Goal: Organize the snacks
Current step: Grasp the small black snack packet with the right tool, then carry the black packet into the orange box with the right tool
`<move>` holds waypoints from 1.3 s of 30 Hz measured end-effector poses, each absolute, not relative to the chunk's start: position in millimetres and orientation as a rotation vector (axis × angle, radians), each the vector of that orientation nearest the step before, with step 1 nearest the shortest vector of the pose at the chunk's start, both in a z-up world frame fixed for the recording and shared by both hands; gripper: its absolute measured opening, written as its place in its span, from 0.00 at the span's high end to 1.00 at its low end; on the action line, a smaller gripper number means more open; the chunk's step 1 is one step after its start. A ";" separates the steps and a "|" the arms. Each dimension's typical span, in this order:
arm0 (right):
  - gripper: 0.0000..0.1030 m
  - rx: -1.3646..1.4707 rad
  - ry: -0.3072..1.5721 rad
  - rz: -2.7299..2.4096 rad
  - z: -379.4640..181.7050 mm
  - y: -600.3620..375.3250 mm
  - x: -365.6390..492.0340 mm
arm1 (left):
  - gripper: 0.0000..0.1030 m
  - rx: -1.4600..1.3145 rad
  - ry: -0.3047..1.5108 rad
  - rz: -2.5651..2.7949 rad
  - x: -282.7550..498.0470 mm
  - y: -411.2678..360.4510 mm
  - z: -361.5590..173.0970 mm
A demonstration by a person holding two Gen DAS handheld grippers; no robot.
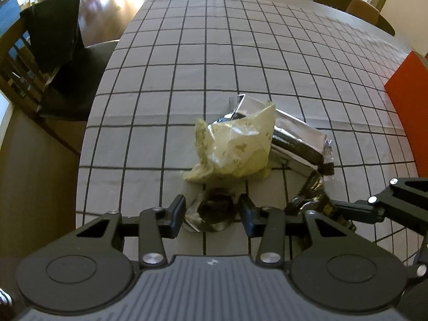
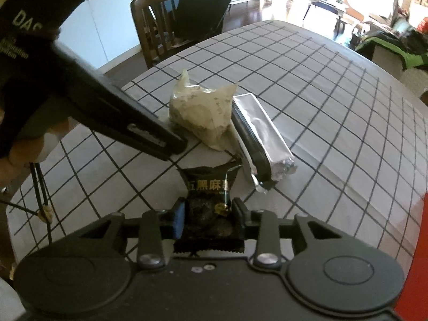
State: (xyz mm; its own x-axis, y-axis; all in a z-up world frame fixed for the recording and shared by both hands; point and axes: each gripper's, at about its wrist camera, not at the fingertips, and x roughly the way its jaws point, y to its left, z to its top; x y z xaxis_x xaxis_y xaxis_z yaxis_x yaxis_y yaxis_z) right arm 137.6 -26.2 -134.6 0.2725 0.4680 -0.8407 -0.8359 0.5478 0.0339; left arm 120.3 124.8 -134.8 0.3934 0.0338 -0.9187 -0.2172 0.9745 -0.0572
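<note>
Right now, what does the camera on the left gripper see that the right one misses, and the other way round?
Only the left wrist view shows the round dark snack in clear wrap lying between the left gripper fingers, with gaps at each side.

Only the right wrist view shows the black packet's gold lettering and the right gripper shut on that packet, plus a hand.

Both show the yellowish bag, the silver packet, the checked tablecloth and a red object at the table's edge.

Black snack packet between right gripper jaws.
</note>
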 end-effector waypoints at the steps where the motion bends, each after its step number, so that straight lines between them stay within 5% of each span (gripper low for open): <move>1: 0.67 -0.456 0.933 0.915 -133.8 -29.4 137.1 | 0.59 -0.180 1.155 0.160 116.8 124.9 -133.8; 39: 0.69 -0.114 0.769 0.589 -34.7 -242.1 142.0 | 0.59 -0.192 0.949 0.029 106.0 0.7 -24.4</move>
State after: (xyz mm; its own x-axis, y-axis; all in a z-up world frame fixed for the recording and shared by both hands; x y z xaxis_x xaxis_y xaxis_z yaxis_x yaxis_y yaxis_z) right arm 141.9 -242.1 -34.7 0.5667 0.4597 -0.6838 -0.5407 0.8337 0.1123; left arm 106.0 0.7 -24.4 0.5832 -0.0598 -0.8101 -0.1085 0.9826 -0.1507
